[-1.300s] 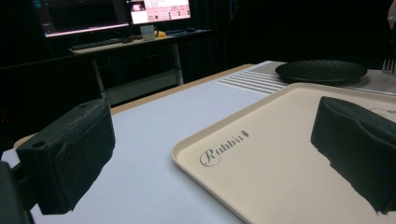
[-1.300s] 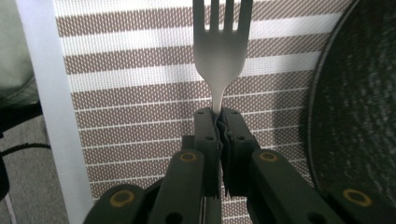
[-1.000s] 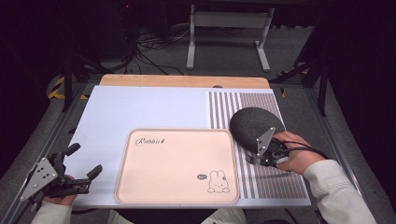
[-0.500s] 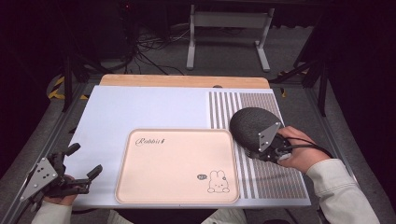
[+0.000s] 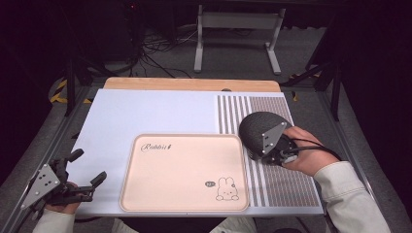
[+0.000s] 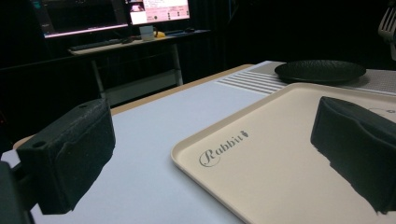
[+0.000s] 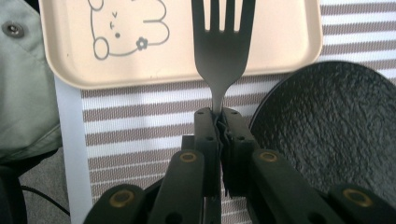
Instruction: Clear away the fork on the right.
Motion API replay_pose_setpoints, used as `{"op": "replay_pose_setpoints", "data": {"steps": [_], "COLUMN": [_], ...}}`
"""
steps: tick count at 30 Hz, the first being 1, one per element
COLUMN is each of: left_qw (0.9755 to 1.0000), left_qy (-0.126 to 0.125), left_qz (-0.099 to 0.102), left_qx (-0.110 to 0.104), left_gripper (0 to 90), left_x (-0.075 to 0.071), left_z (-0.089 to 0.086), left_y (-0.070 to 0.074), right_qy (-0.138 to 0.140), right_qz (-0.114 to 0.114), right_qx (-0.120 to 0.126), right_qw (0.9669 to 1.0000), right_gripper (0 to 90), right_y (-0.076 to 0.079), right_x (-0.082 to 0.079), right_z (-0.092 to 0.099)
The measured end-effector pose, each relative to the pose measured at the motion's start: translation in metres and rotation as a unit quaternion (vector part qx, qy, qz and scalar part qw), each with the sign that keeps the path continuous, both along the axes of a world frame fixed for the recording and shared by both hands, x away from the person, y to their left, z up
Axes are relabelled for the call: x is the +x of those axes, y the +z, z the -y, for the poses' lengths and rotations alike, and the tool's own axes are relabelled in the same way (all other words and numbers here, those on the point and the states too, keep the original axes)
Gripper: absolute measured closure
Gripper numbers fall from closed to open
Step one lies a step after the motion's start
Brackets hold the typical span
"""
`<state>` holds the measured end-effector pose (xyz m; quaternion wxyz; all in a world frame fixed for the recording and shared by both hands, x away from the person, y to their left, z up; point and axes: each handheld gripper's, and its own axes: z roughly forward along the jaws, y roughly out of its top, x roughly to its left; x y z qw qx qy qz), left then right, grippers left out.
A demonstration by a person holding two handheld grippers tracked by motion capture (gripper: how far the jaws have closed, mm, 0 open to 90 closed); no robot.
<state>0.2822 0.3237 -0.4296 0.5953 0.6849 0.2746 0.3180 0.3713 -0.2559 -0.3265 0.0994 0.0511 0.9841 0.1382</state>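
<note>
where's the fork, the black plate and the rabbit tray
fork [image 7: 222,56]: right gripper view, base of the tines
black plate [image 7: 336,126]: right gripper view, textured middle
rabbit tray [image 5: 184,170]: high view, bare middle

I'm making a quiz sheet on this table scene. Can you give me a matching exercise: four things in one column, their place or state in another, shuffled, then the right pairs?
Things:
1. fork
2. black plate
3. beige tray
4. left hand-held gripper

Places or states:
A. flat on the white mat, rabbit drawing in one corner
B. jaws wide apart, nothing between them
C. on the striped mat, beside the tray
D. clamped by its handle in the right hand-held gripper

Pairs: 1-D, 2-C, 3-A, 4-B
</note>
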Motion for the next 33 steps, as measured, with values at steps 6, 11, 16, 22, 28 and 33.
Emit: {"op": "replay_pose_setpoints", "data": {"steps": [6,11,16,22,28,33], "left_qw": [1.0000,1.0000,1.0000,1.0000,1.0000,1.0000], "left_qy": [-0.001,-0.002,-0.002,-0.003,-0.004,-0.004], "left_qz": [0.000,0.001,0.001,0.002,0.003,0.004], "left_qx": [-0.001,-0.001,-0.002,-0.001,-0.002,-0.003], "left_gripper": [0.6,0.6,0.6,0.6,0.6,0.7], "left_x": [0.000,0.000,0.000,0.000,-0.001,-0.001], "left_z": [0.000,0.000,0.000,-0.001,-0.001,-0.001], "left_y": [0.000,0.000,0.000,0.001,0.001,0.001], "right_qy": [0.009,0.021,0.037,0.048,0.044,0.049], "right_qz": [-0.002,-0.001,0.003,0.002,0.008,0.007], "right_qx": [-0.002,-0.007,-0.007,-0.001,-0.004,0.003], "right_qw": [1.0000,0.9997,0.9993,0.9988,0.9990,0.9988], "right_gripper": [86.9,86.9,86.9,86.9,86.9,86.9], "right_y": [0.003,0.006,0.008,0.010,0.008,0.007], "right_x": [0.002,0.005,0.006,0.008,0.009,0.010], "right_z": [-0.018,-0.035,-0.052,-0.072,-0.088,-0.103]}}
